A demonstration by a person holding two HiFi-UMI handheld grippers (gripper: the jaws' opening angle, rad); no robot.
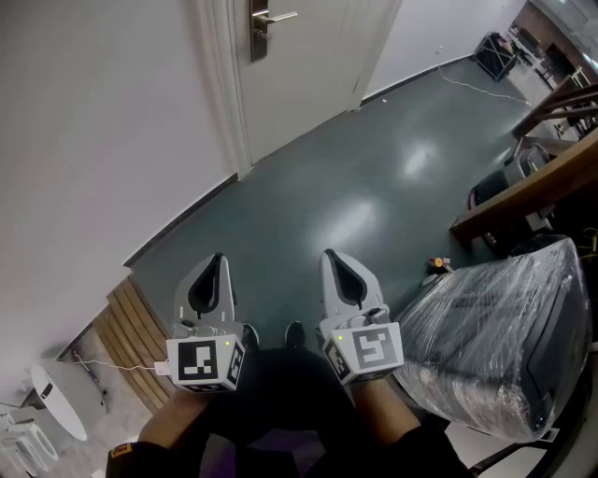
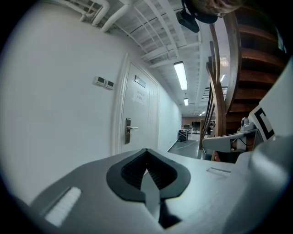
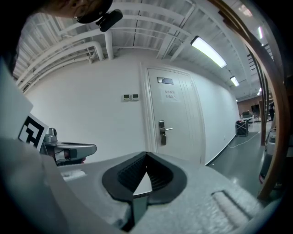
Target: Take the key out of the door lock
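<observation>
I hold my left gripper (image 1: 218, 269) and right gripper (image 1: 334, 263) low at the bottom centre of the head view. They are side by side and well apart from the door (image 1: 299, 75), since I judge the reach has not begun. Both pairs of jaws are pressed together with nothing between them. The lock plate (image 1: 259, 28) under its lever handle (image 1: 280, 16) sits at the top centre, and the key there is too small to make out

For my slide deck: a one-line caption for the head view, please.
Left tongs and right tongs, shut and empty, above the dark floor, facing the white door and its lever handle.
</observation>
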